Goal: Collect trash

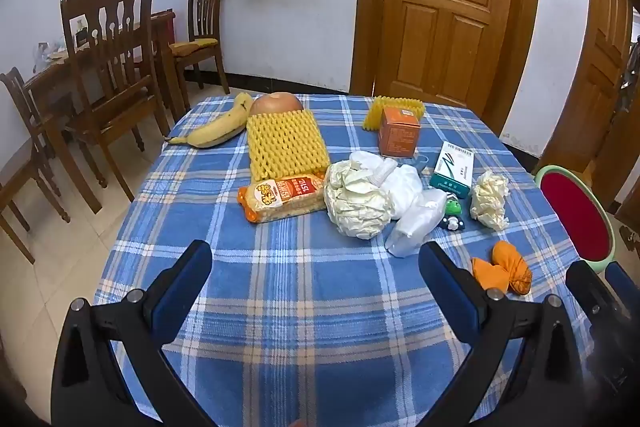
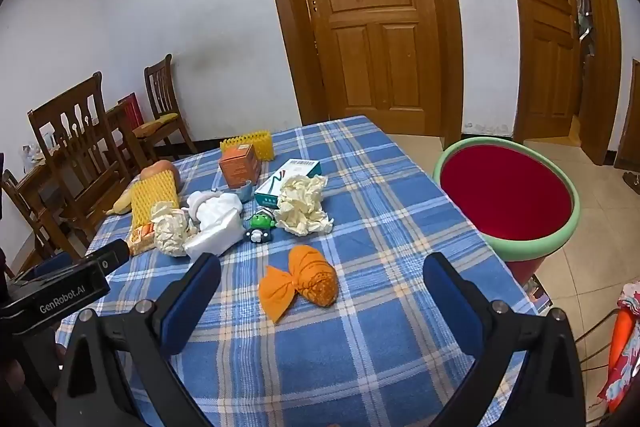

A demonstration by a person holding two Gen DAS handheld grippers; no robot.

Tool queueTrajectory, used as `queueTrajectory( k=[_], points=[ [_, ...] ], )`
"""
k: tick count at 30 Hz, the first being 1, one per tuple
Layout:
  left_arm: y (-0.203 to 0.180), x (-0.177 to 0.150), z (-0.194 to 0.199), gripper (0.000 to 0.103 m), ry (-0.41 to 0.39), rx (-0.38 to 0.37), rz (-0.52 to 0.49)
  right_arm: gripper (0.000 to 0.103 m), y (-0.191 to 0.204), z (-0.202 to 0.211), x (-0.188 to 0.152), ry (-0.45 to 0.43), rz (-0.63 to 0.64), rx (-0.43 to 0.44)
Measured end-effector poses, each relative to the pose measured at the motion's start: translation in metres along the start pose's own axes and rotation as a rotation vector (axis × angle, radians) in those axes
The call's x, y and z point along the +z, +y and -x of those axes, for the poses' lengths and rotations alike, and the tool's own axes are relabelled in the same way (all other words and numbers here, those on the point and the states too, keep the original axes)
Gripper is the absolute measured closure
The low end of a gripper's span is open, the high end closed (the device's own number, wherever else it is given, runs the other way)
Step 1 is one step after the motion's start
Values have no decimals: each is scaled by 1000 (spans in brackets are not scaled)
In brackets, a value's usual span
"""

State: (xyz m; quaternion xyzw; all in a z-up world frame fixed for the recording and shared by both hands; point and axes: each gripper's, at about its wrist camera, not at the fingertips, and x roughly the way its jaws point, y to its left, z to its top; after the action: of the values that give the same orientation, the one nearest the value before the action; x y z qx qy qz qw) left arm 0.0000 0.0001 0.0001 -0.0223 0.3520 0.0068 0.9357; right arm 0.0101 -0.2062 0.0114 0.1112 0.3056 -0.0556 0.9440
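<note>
Scattered over the blue plaid tablecloth (image 1: 304, 291) lie crumpled cream paper (image 1: 354, 201) (image 2: 170, 233), a second paper wad (image 1: 490, 199) (image 2: 302, 207), white plastic wrap (image 1: 408, 211) (image 2: 216, 223) and an orange tied bag (image 1: 504, 273) (image 2: 302, 285). Yellow foam netting (image 1: 284, 145) (image 2: 154, 193) lies further back. My left gripper (image 1: 316, 261) hangs open over the near cloth, nothing between its fingers. My right gripper (image 2: 322, 273) is open too, with the orange bag just ahead between its fingertips, untouched. A red bin with a green rim (image 2: 508, 197) (image 1: 576, 215) stands right of the table.
A banana (image 1: 218, 131), a round brown fruit (image 1: 276, 103), a snack packet (image 1: 282, 201), an orange box (image 1: 398, 133), a teal and white box (image 1: 454, 169) and a small green toy (image 2: 262, 225) also sit on the table. Wooden chairs (image 1: 108, 67) stand left; doors behind.
</note>
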Motion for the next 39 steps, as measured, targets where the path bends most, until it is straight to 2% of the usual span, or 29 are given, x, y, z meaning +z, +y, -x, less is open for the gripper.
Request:
queueTrajectory(
  k=[16, 17, 39],
  points=[
    [0, -10, 2, 1, -5, -11, 2, 0, -1, 2, 1, 5, 8, -8],
    [2, -2, 3, 1, 3, -15, 1, 0, -2, 2, 1, 5, 7, -6],
    [2, -2, 4, 1, 0, -18, -2, 0, -2, 2, -2, 6, 5, -10]
  ],
)
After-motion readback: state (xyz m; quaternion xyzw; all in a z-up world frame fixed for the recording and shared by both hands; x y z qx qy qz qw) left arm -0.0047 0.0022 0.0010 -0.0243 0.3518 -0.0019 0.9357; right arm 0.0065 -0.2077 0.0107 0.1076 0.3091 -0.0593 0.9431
